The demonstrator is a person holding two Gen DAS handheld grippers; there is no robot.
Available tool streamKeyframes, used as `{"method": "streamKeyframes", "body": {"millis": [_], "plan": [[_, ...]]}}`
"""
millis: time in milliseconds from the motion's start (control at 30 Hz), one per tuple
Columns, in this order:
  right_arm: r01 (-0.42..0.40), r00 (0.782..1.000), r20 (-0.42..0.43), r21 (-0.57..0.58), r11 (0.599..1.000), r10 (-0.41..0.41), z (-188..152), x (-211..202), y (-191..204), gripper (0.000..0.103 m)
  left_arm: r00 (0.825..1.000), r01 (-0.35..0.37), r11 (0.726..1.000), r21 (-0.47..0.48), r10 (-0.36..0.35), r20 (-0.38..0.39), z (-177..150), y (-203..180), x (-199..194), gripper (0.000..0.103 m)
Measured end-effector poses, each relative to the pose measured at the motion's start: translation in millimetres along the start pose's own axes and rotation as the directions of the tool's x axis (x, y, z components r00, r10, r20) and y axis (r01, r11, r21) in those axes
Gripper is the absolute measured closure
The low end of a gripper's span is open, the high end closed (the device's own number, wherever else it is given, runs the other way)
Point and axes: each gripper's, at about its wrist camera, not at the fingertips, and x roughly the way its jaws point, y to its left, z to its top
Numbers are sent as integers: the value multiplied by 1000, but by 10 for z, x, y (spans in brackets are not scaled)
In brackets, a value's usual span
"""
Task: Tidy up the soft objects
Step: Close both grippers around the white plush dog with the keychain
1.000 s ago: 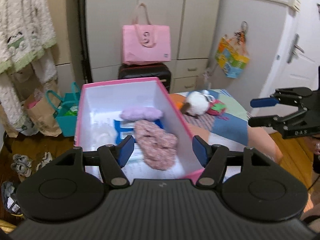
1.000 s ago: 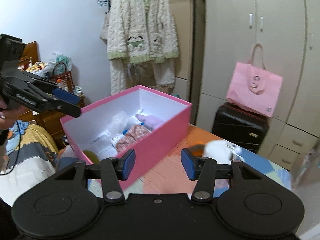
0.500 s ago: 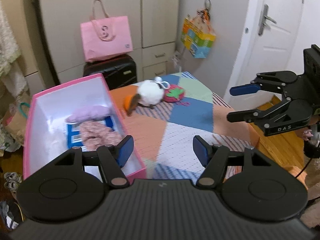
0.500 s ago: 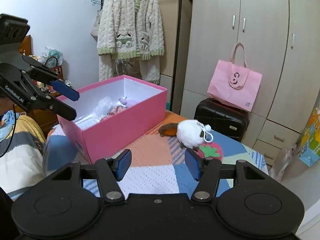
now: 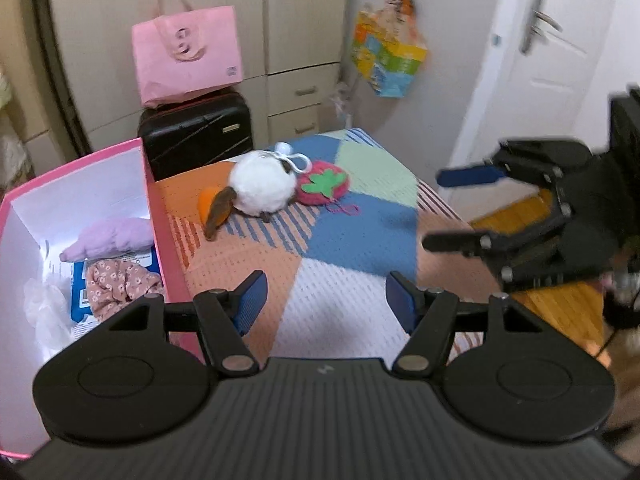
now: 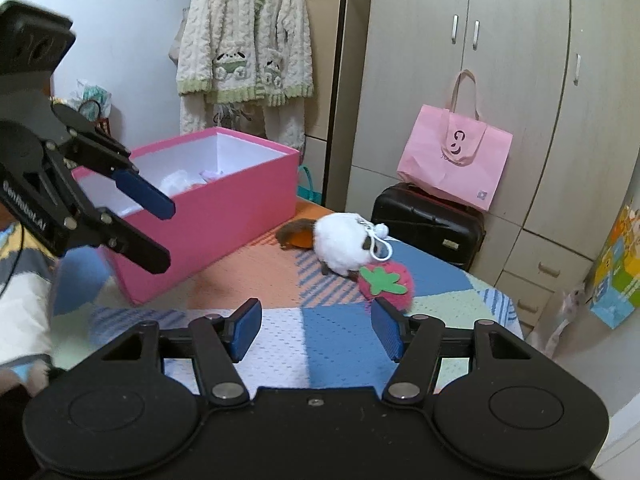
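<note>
A white plush toy (image 5: 262, 187) with a brown and orange tail lies on the patchwork table, touching a red strawberry plush (image 5: 322, 187). Both also show in the right wrist view, the white plush (image 6: 344, 246) and the strawberry (image 6: 386, 285). A pink box (image 5: 156, 216) at the left holds a lilac soft item (image 5: 112, 234) and a floral fabric piece (image 5: 120, 284). My left gripper (image 5: 322, 302) is open and empty above the table, beside the box. My right gripper (image 6: 316, 330) is open and empty, a short way in front of the strawberry.
A black suitcase (image 5: 196, 132) with a pink tote bag (image 5: 188, 58) on it stands behind the table, against the wardrobe. A white door (image 5: 552, 60) is at the right. A knitted cardigan (image 6: 244, 44) hangs behind the pink box (image 6: 208, 216). The patchwork table (image 5: 360, 236) ends at the right, over wooden floor.
My left gripper has swung right, from over the box interior to over the table. My right gripper has moved closer to the plush toys. Both stayed open and empty.
</note>
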Motion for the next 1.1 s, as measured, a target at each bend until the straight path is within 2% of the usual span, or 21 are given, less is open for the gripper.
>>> {"method": "streamKeyframes", "body": {"millis": [200,333,467,600,633,700,767,800,833,967,1100], "plan": [[-15,1000,25,7,1000,14,-33,324,-285,36,990,-95,989,-111,106,96,132,61,297,38],[-19,999,47,21,1000,18,-18,545,-460,35,960,-200,969,-145,224,169,180,0,468,38],[-83,996,36,-10,996,84,92,807,-541,34,947,-203,958,-201,245,209,294,65,614,38],[-127,992,-4,-64,990,127,176,1119,-577,31,914,-262,935,-238,320,251,505,130,809,38],[-136,991,-13,-66,988,136,199,1202,-592,31,916,-264,930,-255,325,237,548,148,877,38],[-159,987,-32,-68,985,157,231,1345,-618,30,935,-231,925,-303,297,194,619,224,1024,38],[-161,987,-39,-84,983,158,264,1456,-631,27,936,-236,917,-321,303,180,650,268,1143,38],[-149,989,-36,-89,985,146,279,1498,-634,18,934,-245,910,-335,315,172,655,295,1199,38],[-135,991,-28,-89,987,133,298,1539,-644,14,933,-247,905,-345,318,167,655,323,1245,38],[-181,983,-40,-75,981,179,327,1689,-688,14,950,-211,894,-395,282,131,621,439,1418,38],[-210,977,-62,-76,975,205,310,1856,-696,14,963,-183,907,-378,243,115,577,445,1493,38]]}}
